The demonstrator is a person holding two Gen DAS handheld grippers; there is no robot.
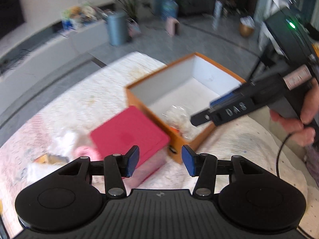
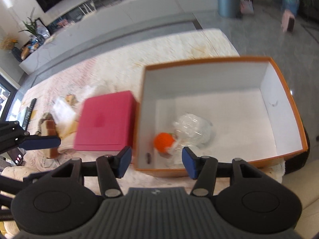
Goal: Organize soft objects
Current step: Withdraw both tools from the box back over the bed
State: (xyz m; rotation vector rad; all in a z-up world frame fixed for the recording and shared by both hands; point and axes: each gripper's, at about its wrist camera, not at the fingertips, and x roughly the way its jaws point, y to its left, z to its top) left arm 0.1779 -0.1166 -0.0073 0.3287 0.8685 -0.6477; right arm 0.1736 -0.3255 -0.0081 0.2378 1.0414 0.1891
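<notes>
The worktop (image 2: 179,45), under a pale patterned cloth, carries everything here. Largest on it is the orange box (image 2: 287,91) with white inside walls, open at the top. Touching its left side sits a closed pink box (image 2: 105,121), seen again from the other camera (image 1: 127,131).

Inside the orange box, near its front left corner, lies a crinkled clear bag (image 2: 193,131) with a small orange knitted ball (image 2: 163,141) right against it; from the left camera the bag (image 1: 177,117) shows only as a blurred shine.

Left of the pink box there is a loose clutter of pale, wrapped soft things (image 2: 61,109) and something brown (image 2: 51,137), too blurred to name.

The right tongs (image 2: 156,160) hang above the near edge of the orange box, blue pads spread apart with nothing between them. The left tongs (image 1: 160,160) are likewise spread and empty, over the near corner where the two boxes meet. The right tool (image 1: 229,109) shows in the left camera, reaching over the orange box, gripped by a hand (image 1: 299,119).
</notes>
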